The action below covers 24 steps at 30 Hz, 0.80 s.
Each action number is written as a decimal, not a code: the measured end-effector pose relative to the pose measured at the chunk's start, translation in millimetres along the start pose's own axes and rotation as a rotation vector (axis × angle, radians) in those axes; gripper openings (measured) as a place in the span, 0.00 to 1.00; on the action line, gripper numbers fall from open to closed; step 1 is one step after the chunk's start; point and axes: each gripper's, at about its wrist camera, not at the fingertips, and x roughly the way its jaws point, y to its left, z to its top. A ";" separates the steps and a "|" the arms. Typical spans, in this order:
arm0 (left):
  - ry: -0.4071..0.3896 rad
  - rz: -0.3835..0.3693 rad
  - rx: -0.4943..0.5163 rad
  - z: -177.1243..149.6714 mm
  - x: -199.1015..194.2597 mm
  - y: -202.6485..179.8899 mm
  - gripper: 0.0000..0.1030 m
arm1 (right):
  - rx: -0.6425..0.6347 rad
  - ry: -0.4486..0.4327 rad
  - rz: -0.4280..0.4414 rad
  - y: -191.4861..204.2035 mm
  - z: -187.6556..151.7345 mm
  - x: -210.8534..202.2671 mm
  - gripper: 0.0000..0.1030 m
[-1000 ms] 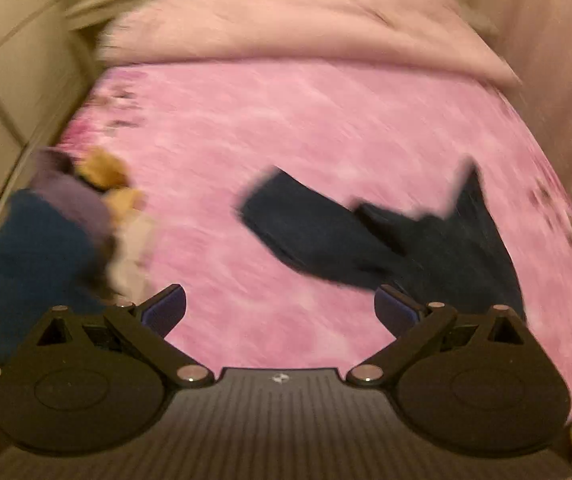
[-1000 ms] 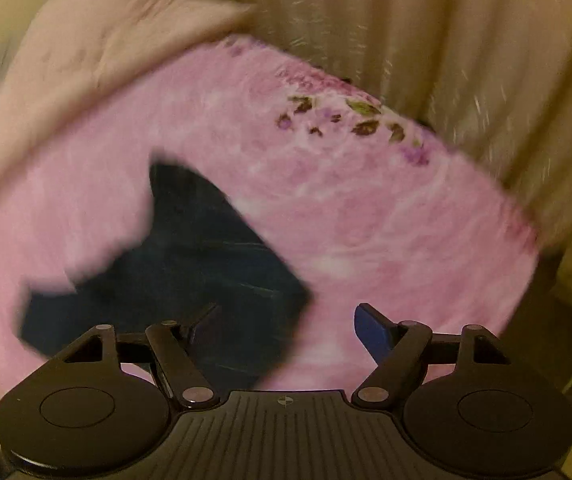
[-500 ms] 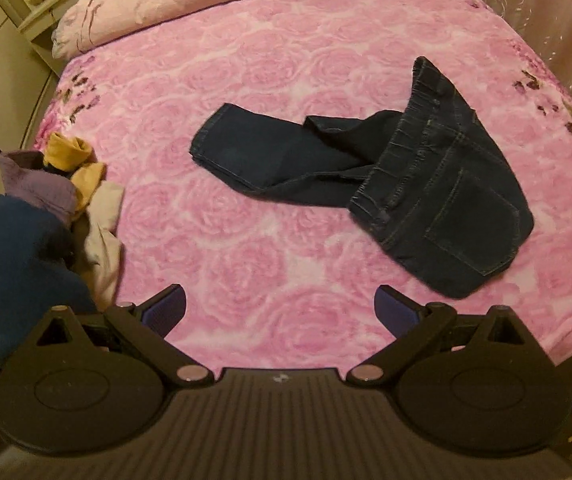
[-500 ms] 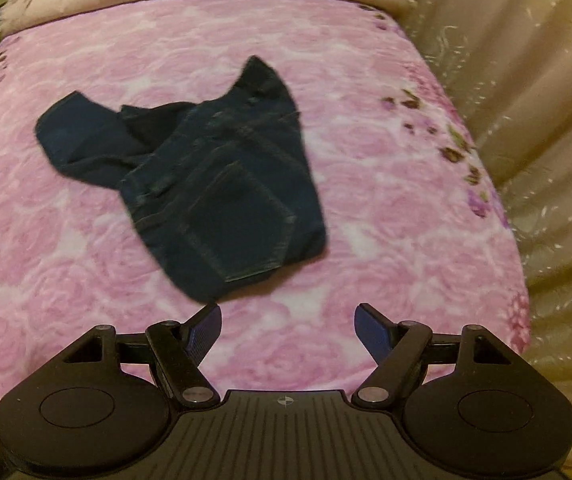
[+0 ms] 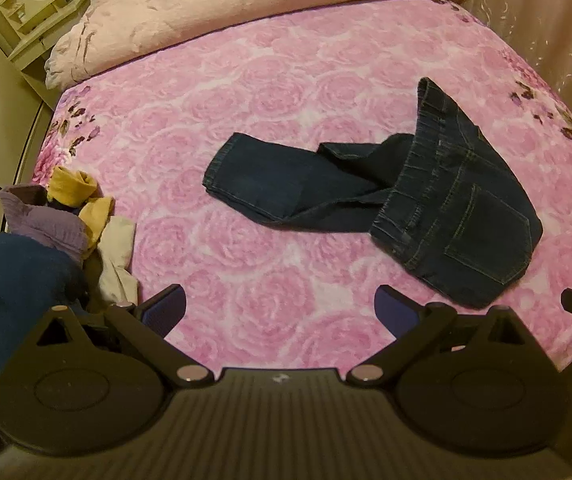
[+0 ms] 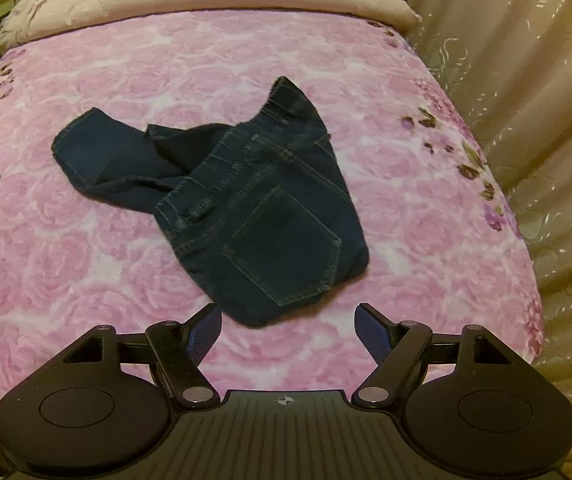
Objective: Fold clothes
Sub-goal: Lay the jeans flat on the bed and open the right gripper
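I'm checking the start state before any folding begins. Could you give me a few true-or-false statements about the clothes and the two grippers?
1. The jeans lie crumpled on the pink blanket, a back pocket facing up. True.
2. The right gripper is clamped on the jeans. False: its jaws stand open, short of the denim.
3. A pile of other clothes sits at the bed's left edge, apart from the jeans. True.
4. The left gripper holds a yellow garment. False: it is open and holds nothing.
5. The jeans are already folded into a neat rectangle. False: the legs are bunched beside the seat.
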 end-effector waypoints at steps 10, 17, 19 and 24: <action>0.008 -0.015 -0.015 -0.2 9.4 11.8 0.97 | -0.010 -0.021 -0.018 14.9 6.3 3.8 0.74; 0.031 -0.021 0.009 2.1 20.1 0.2 0.97 | -0.008 0.008 -0.025 7.6 -1.2 11.0 0.74; 0.039 -0.026 0.015 3.0 22.8 -3.8 0.97 | 0.001 0.015 -0.030 2.2 -2.0 12.9 0.74; 0.067 -0.030 0.032 3.4 32.2 -13.3 0.97 | 0.016 0.031 -0.035 -7.9 -2.4 18.9 0.74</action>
